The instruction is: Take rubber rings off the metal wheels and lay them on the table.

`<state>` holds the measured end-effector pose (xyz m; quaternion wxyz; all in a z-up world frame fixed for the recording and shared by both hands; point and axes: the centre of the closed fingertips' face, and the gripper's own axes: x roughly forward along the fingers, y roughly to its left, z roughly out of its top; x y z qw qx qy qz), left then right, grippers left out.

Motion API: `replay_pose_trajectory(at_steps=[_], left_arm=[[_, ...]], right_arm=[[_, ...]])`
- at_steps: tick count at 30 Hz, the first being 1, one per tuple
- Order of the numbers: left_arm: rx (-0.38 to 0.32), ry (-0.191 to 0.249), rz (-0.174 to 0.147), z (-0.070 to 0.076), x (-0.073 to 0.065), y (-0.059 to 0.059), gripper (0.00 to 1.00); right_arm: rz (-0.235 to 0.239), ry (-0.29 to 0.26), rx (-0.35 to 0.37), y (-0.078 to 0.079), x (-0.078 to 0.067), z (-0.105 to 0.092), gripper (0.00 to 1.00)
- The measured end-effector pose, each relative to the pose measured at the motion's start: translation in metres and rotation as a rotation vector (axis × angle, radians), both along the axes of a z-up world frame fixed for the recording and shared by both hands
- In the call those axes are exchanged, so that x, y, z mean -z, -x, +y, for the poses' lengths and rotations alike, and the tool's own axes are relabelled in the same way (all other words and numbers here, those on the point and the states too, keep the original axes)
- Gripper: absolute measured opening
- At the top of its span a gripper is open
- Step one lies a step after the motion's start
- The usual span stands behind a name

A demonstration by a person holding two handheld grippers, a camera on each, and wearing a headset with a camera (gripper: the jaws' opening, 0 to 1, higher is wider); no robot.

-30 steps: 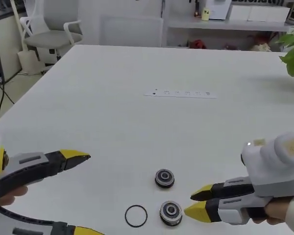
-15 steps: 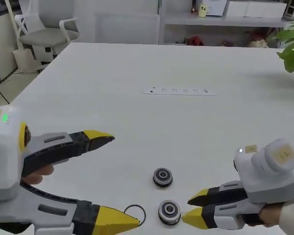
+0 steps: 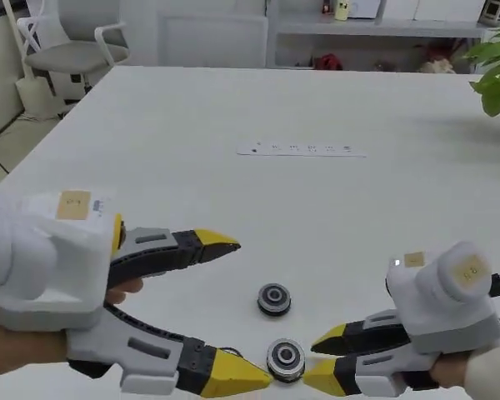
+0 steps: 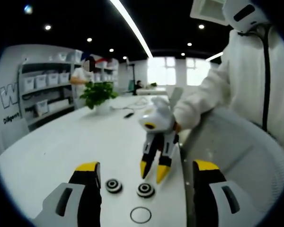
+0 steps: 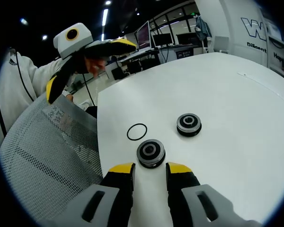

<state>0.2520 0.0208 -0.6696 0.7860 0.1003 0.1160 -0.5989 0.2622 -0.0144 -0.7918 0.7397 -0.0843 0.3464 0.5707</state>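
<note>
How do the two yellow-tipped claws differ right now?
The left gripper has its jaws gaping wide; the right gripper has its only slightly apart. The left gripper hangs above the table; the right gripper's tips sit low, right beside the near metal wheel. Both have yellow tips.

Right tool: yellow-tipped black jaws a little apart, nothing between them. Just ahead of the tips, a round metal wheel with a dark rubber rim lies flat on the white desk. A second matching wheel sits beyond it. A thin loose black rubber ring lies flat near both. Left tool is above the desk edge, jaws spread wide. Grey mesh chair back is beside the desk.
</note>
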Motion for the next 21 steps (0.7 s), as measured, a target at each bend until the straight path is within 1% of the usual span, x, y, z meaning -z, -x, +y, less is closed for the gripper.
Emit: replay_pose_trajectory(at_steps=[3,5,12,14,15,17,19,21], left_arm=[[0.003,0.014,0.006,-0.007,0.005,-0.005,0.8],[0.01,0.014,0.008,-0.012,0.011,-0.006,0.78],[0.029,-0.019,0.005,-0.019,0.034,-0.008,0.75],[0.029,-0.02,0.013,-0.02,0.039,-0.009,0.72],[0.019,-0.013,0.02,-0.022,0.041,-0.01,0.71],[0.015,-0.011,0.025,-0.024,0.047,-0.01,0.7],[0.016,-0.026,0.02,-0.025,0.055,-0.01,0.68],[0.019,-0.042,0.022,-0.026,0.061,-0.01,0.64]], right_arm=[[0.001,-0.002,0.0,0.0,0.0,0.0,0.24],[-0.002,-0.003,-0.002,0.0,0.001,0.001,0.24],[-0.014,-0.008,-0.016,0.001,0.003,0.003,0.23],[-0.015,-0.009,-0.018,0.001,0.004,0.004,0.23],[-0.016,-0.008,-0.019,0.001,0.004,0.004,0.23],[-0.02,-0.007,-0.022,0.0,0.005,0.004,0.23],[-0.025,-0.008,-0.023,0.0,0.005,0.004,0.23],[-0.028,-0.007,-0.026,0.0,0.006,0.004,0.23]])
